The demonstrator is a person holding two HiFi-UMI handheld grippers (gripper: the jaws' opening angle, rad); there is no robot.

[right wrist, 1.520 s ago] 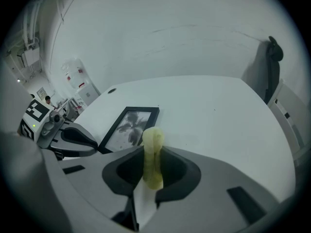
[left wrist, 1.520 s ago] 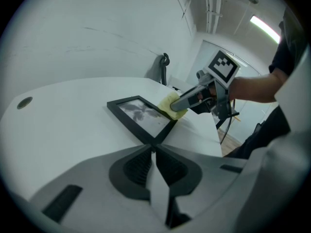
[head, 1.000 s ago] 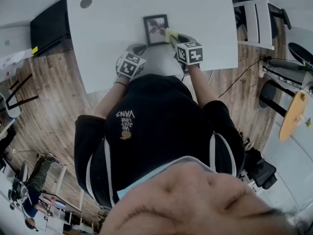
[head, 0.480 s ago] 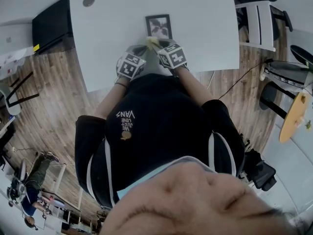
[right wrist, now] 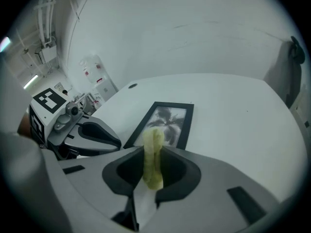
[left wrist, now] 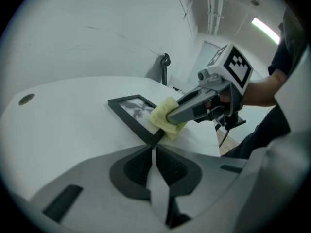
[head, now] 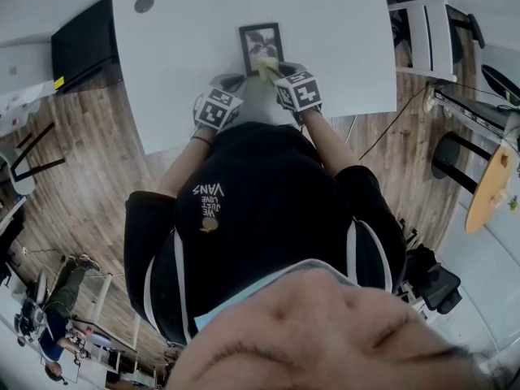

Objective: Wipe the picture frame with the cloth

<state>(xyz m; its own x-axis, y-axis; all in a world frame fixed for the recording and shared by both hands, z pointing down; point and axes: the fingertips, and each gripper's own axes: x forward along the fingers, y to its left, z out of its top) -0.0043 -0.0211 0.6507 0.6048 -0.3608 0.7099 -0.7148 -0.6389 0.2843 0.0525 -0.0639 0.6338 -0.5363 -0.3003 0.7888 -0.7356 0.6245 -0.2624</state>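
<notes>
The picture frame (head: 262,44) lies flat on the white table (head: 341,31), black-rimmed with a pale leafy print inside, at 12 o'clock from the person. The yellow cloth (head: 265,63) sits on the frame's 6 o'clock edge, bunched and pinched tight between the jaws of the right gripper (head: 275,70), which comes in from 5 o'clock. The left gripper (left wrist: 153,148) is at 7 o'clock of the frame, jaws pressed together with nothing between them. Its tips are right at the frame's near corner, though contact is unclear. A round grommet (head: 144,3) marks the tabletop at 10 o'clock.
</notes>
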